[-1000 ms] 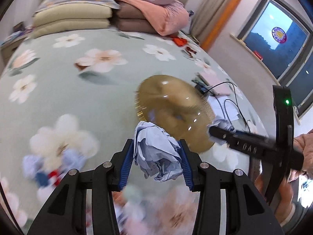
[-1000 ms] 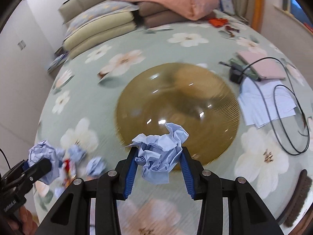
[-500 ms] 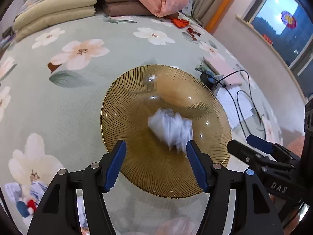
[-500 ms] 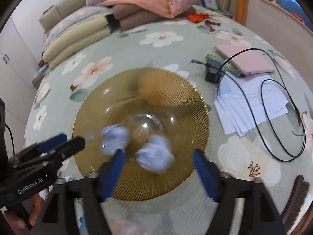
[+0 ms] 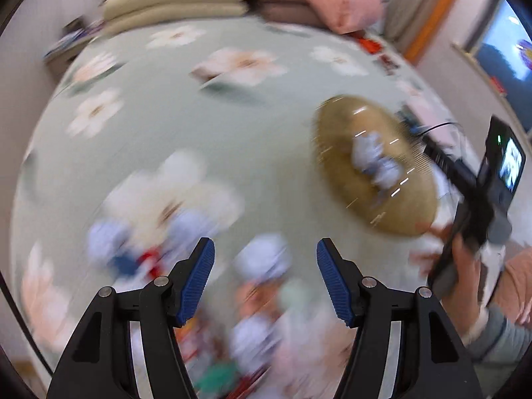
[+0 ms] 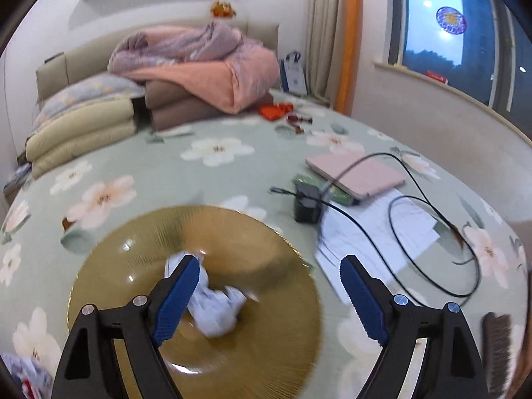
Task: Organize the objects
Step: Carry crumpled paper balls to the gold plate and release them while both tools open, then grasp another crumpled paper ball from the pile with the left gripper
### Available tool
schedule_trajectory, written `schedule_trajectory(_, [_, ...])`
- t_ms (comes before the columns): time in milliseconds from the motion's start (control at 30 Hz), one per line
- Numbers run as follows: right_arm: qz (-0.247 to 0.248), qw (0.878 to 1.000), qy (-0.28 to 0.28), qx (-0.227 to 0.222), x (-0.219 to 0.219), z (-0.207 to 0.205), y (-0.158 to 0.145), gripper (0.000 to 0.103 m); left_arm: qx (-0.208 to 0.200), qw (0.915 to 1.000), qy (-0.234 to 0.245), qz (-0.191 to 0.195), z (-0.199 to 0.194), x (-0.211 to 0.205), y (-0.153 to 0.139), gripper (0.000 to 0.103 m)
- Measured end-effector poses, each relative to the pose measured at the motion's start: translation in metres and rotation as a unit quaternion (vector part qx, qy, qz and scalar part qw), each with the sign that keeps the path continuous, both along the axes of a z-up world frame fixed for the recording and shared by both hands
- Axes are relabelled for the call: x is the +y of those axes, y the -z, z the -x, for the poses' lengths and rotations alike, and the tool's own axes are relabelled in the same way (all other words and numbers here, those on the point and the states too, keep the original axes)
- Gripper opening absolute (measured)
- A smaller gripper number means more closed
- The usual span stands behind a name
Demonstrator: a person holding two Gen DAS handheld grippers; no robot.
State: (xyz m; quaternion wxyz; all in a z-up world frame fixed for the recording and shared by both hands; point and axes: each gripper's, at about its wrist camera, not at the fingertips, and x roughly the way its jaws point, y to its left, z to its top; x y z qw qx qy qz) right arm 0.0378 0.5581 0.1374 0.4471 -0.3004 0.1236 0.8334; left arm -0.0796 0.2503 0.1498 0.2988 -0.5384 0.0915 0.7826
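green floral bedding [image 6: 252, 179] spreads under me, with folded quilts [image 6: 83, 129] stacked at the far end. on it sits the amber glass plate [image 6: 266, 239], crumpled blue paper balls [image 6: 216, 312] lying in its middle. my right gripper [image 6: 269, 296] hangs over the plate, jaws wide apart and empty. my left gripper [image 5: 266, 279] gapes empty above blurred paper scraps [image 5: 262, 259].

A bed [image 6: 159, 179] with a green flowered sheet carried everything. An amber glass plate [image 6: 266, 332] was laid on it, and a black adapter [image 6: 307, 204], a pink laptop [image 6: 362, 174], white papers [image 6: 392, 229] and a black cable [image 6: 465, 286] were placed beside it. Folded quilts [image 6: 79, 133] were stacked at the far end. Blurred crumpled paper balls [image 5: 262, 259] were seen near the front edge.
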Motion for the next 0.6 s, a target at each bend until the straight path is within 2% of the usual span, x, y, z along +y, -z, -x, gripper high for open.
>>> schedule_trajectory(67, [-0.016,1.000,-0.002,-0.002,-0.006,0.012,0.009,0.086,-0.021,0.9987,-0.040,0.023,-0.002,-0.040,0.010,0.062])
schedule_trajectory(200, [-0.037,0.997,-0.014,-0.068,-0.014,0.039,0.031,0.086,-0.049,0.9915,-0.115,0.035,-0.012,-0.106,0.026,0.062])
schedule_trajectory(300, [-0.052,0.993,-0.020,-0.107,-0.021,0.041,0.037,0.086,-0.066,0.9854,-0.152,0.039,-0.021,-0.142,0.035,0.062])
schedule_trajectory(433, [-0.055,0.989,-0.015,-0.134,-0.034,0.015,0.033,0.086,-0.086,0.9818,-0.165,0.037,-0.032,-0.163,0.048,0.062])
schedule_trajectory(533, [-0.041,0.989,-0.032,-0.135,-0.042,-0.003,0.035,0.086,-0.096,0.9819,-0.159,0.033,-0.038,-0.168,0.058,0.062])
schedule_trajectory(600, [-0.061,0.981,-0.050,-0.175,-0.053,0.002,0.036,0.086,-0.107,0.9824,-0.152,0.017,-0.039,-0.165,0.062,0.062])
